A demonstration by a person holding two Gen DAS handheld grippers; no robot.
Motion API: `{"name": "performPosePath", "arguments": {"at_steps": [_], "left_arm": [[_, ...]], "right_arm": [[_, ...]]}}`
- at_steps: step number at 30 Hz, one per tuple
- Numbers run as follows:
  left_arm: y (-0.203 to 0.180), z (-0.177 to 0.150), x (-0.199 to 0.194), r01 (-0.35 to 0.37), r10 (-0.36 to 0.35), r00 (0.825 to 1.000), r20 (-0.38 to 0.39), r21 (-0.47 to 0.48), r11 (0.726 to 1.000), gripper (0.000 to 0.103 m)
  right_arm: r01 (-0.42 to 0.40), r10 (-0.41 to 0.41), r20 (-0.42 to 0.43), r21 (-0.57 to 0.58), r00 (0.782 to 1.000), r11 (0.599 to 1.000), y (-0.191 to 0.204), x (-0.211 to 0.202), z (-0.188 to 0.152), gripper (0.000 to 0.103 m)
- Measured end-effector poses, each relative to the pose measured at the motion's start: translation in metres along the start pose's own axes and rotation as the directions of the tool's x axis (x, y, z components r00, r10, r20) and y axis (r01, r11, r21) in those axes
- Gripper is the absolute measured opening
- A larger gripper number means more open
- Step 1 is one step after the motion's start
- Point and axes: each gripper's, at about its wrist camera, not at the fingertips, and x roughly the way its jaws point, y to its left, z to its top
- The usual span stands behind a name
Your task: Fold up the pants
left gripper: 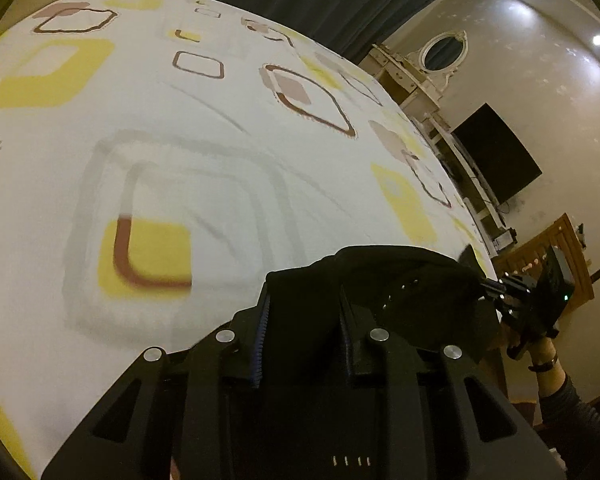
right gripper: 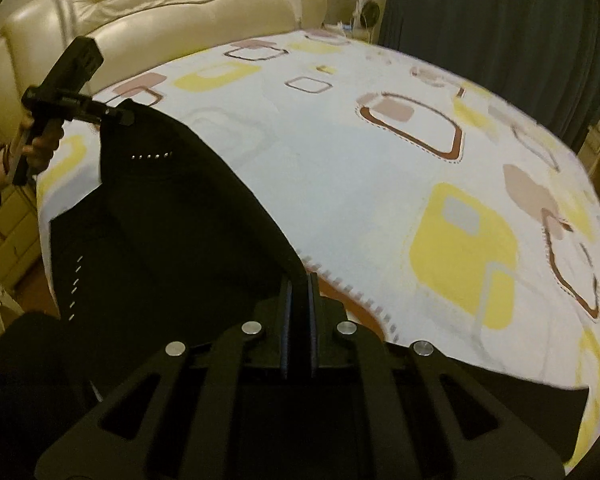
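Your left claw [left gripper: 304, 312] is pinched on a bunch of the black pants [left gripper: 380, 280], with cloth packed between its two fingers. Your right claw [right gripper: 299, 300] is squeezed nearly flat on an edge of the pants [right gripper: 172, 220]. The pants hang stretched between both claws, lifted above the near side of the bed [right gripper: 340, 168]. Small shiny dots run in rows on the cloth. The bed sheet is white with yellow and brown squares. Past the bed you have a cream headboard [right gripper: 160, 4], dark curtains [right gripper: 500, 32], a round mirror [left gripper: 444, 50] and a black TV [left gripper: 496, 152]. No words or labels can be read anywhere.
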Motion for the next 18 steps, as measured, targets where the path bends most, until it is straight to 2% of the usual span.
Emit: {"name": "performPosePath", "arguments": {"at_steps": [5, 8, 13, 18], "left_arm": [[-0.004, -0.05, -0.017, -0.032, 0.032, 0.999, 0.0, -0.028, 0.999, 0.029], [-0.001, -0.08, -0.023, -0.053, 0.053, 0.999, 0.001, -0.063, 0.997, 0.029], [0.013, -0.11, -0.024, -0.059, 0.059, 0.998, 0.001, -0.142, 0.988, 0.029], [0.025, -0.132, -0.02, -0.069, 0.065, 0.998, -0.023, -0.194, 0.979, 0.029]], "right_arm": [[0.049, -0.049, -0.002, -0.08, 0.999, 0.996, 0.05, -0.014, -0.038, 0.006], [0.04, -0.041, -0.013, -0.081, 0.999, 0.996, 0.067, -0.021, -0.06, 0.006], [0.01, -0.013, -0.053, -0.058, 0.998, 0.998, 0.085, -0.017, -0.086, 0.006], [0.006, -0.015, -0.112, -0.084, 0.994, 0.996, 0.107, -0.006, -0.111, 0.007]]}}
